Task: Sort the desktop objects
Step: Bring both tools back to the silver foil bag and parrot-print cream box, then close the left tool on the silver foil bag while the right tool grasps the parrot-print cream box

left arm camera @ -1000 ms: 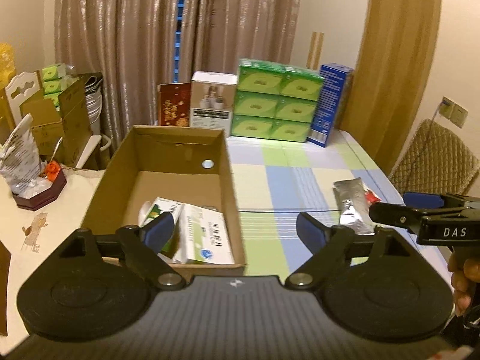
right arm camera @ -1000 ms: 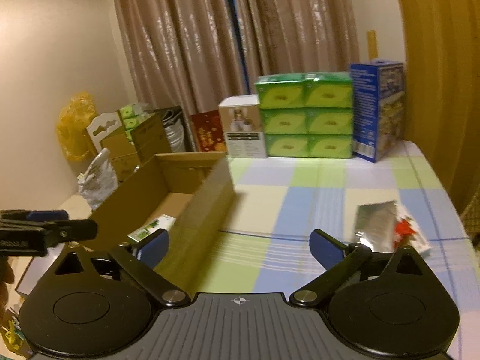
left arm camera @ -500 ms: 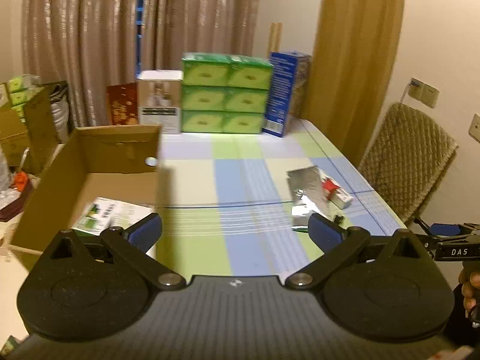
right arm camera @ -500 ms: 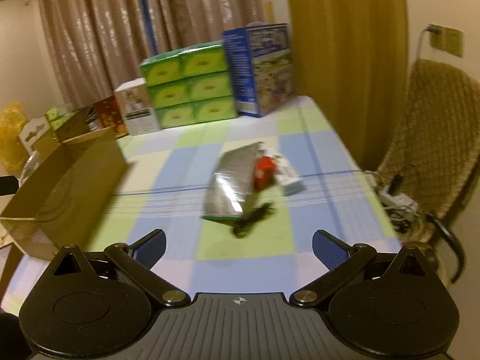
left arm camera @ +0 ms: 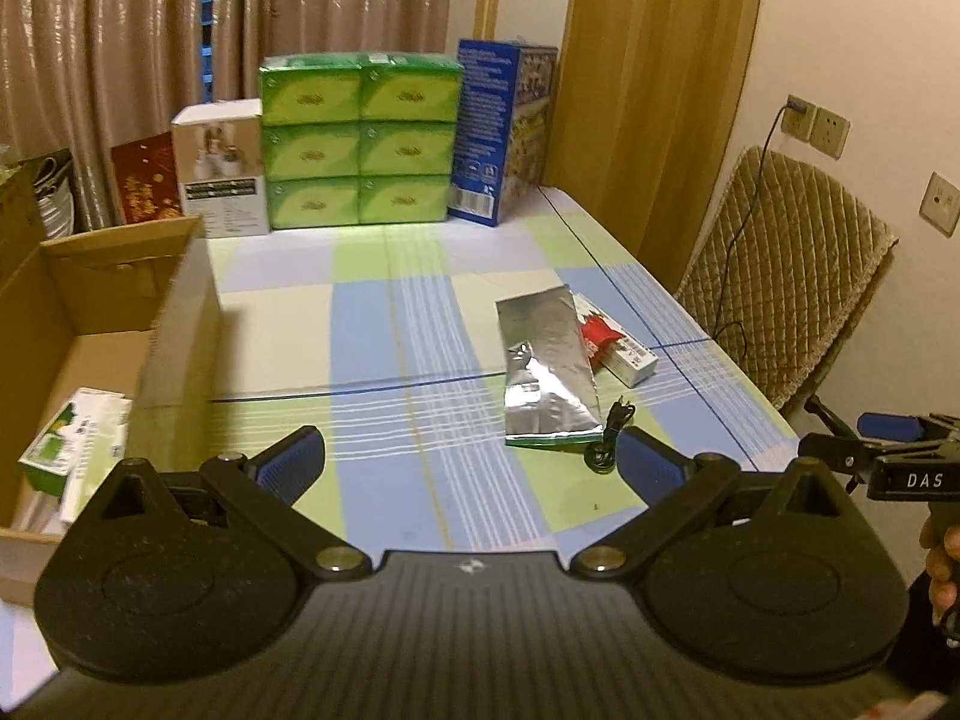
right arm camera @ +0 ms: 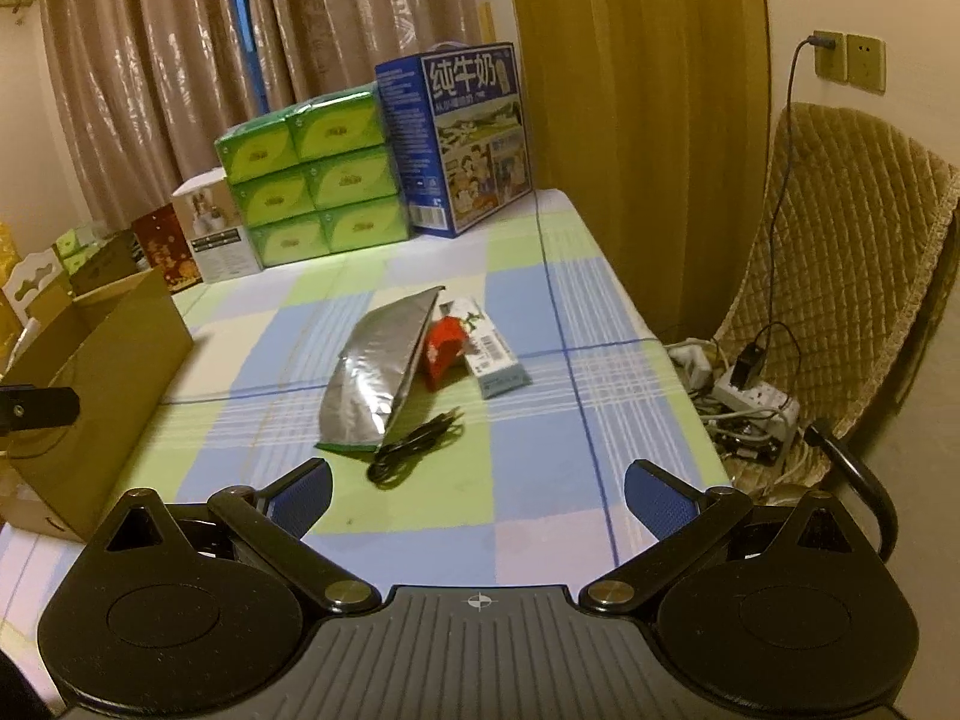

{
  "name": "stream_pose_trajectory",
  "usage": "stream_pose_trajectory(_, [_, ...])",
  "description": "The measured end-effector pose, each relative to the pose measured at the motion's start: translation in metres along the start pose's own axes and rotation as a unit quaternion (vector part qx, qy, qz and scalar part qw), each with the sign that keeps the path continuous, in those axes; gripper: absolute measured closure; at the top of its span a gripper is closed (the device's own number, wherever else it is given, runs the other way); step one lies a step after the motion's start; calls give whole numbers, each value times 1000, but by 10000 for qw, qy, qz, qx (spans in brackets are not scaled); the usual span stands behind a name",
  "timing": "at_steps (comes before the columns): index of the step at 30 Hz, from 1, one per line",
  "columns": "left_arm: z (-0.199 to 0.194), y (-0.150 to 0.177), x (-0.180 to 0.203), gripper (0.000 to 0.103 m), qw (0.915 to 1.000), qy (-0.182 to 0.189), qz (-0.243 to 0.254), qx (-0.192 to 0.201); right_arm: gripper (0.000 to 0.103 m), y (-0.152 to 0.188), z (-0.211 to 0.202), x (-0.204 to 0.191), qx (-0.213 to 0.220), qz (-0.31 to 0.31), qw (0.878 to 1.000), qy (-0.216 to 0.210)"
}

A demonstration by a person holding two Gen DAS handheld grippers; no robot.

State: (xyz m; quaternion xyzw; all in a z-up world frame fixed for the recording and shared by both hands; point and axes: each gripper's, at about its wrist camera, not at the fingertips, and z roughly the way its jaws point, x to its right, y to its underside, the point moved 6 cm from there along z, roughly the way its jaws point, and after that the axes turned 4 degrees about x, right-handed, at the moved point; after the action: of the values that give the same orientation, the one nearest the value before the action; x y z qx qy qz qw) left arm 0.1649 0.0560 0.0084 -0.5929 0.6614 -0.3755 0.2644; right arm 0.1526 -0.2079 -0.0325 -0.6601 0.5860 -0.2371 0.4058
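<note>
Your left claw (left arm camera: 471,465) is spread wide with nothing between its blue pads, hovering above the near part of the table (left arm camera: 384,324). Your right claw (right arm camera: 477,495) is just as wide and empty, pointed at the small pile on the checked cloth. That pile lies right of the table's middle: a silver foil pouch (right arm camera: 375,375) partly over a red packet (right arm camera: 443,348), a white box (right arm camera: 492,351) touching the packet on its right, and a coiled black cable (right arm camera: 414,444) just in front of the pouch. The cardboard box (left arm camera: 84,324) stands open on the left edge of the table, well apart from the pile, with a green-and-white carton (left arm camera: 72,450) lying inside it. Green tissue packs (left arm camera: 360,141) and a blue milk carton (left arm camera: 501,129) are stacked at the far end.
</note>
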Motion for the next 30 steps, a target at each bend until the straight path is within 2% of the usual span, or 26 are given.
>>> stream_pose_trajectory(13, [106, 7, 23, 1, 9987, 258, 184, -395, 2, -18, 85, 16, -103, -454, 9989, -33])
stream_pose_trajectory(18, [147, 4, 21, 1, 9984, 324, 48, -451, 3, -25, 123, 27, -251, -520, 9983, -74])
stream_pose_trajectory(23, [183, 3, 23, 2, 9971, 484, -117, -580, 11, -27, 155, 22, -413, -834, 9953, -278])
stream_pose_trajectory(28, [208, 1, 32, 2, 9954, 679, 62, -670, 24, -33, 181, 26, -532, -782, 9951, -298])
stream_pose_trajectory(30, [216, 1, 34, 2, 9949, 703, 99, -713, 26, -34, 190, 29, -587, -757, 9950, -294])
